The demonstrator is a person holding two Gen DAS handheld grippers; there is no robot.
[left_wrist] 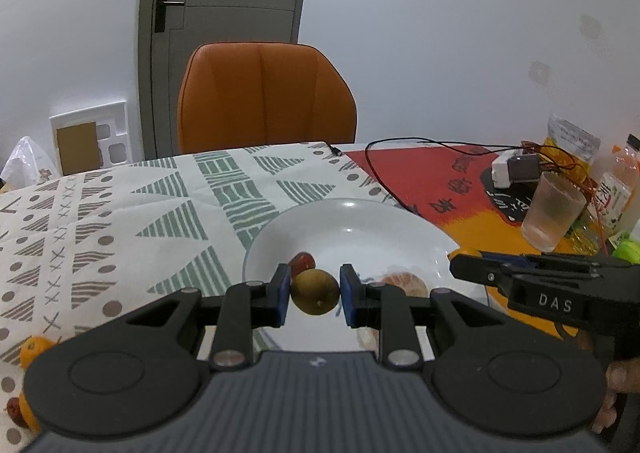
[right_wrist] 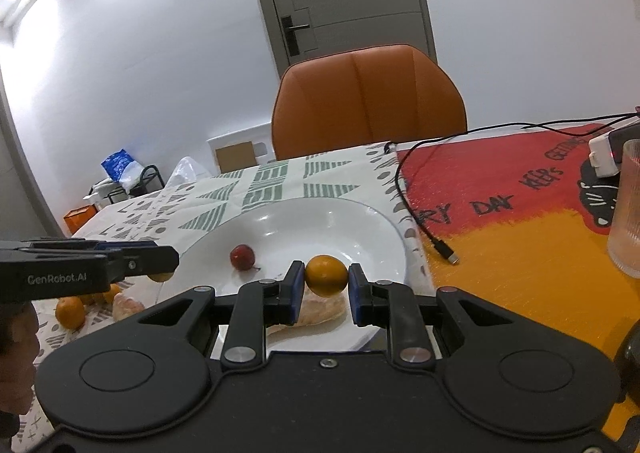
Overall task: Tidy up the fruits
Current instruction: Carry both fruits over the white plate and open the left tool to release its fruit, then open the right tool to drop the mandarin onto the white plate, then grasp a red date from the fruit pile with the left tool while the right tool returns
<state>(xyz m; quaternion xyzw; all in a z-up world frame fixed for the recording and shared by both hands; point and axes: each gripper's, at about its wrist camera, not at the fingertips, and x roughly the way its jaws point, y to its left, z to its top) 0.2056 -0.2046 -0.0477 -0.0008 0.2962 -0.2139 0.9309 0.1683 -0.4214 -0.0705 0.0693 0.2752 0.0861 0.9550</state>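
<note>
Olive-brown round fruit (left_wrist: 315, 292) sits clamped between the blue pads of the left gripper (left_wrist: 314, 295), held above the near part of the white plate (left_wrist: 360, 221). From the right wrist view only a sliver of this fruit shows under the left gripper's (right_wrist: 160, 259) tip, at the plate's left rim.

Right gripper (right_wrist: 325, 285) is closed on a small orange (right_wrist: 326, 275), blue pads pressing both its sides; the orange hangs over the near edge of the plate (right_wrist: 360, 225). In the left wrist view the right gripper (left_wrist: 466, 267) comes in from the right, with the orange (left_wrist: 464, 253) just visible at its tip by the plate's right rim.

On the plate: a small red fruit (right_wrist: 242, 256), resting left of centre, and a peeled pale citrus piece (right_wrist: 320, 309) at the near rim, directly below the held orange. The red fruit (left_wrist: 303, 262) appears just behind the olive-brown fruit in the left view, the peeled piece (left_wrist: 404, 284) to its right.

Off the plate, on the patterned tablecloth (left_wrist: 120, 221): several small oranges (right_wrist: 70, 312) and another peeled piece (right_wrist: 127, 306), left of the plate.

Further out: black USB cable (right_wrist: 424, 229) lying across the red-and-orange mat (right_wrist: 520, 253), ribbed plastic cup (left_wrist: 552, 213), orange chair (left_wrist: 266, 97) behind the table.
</note>
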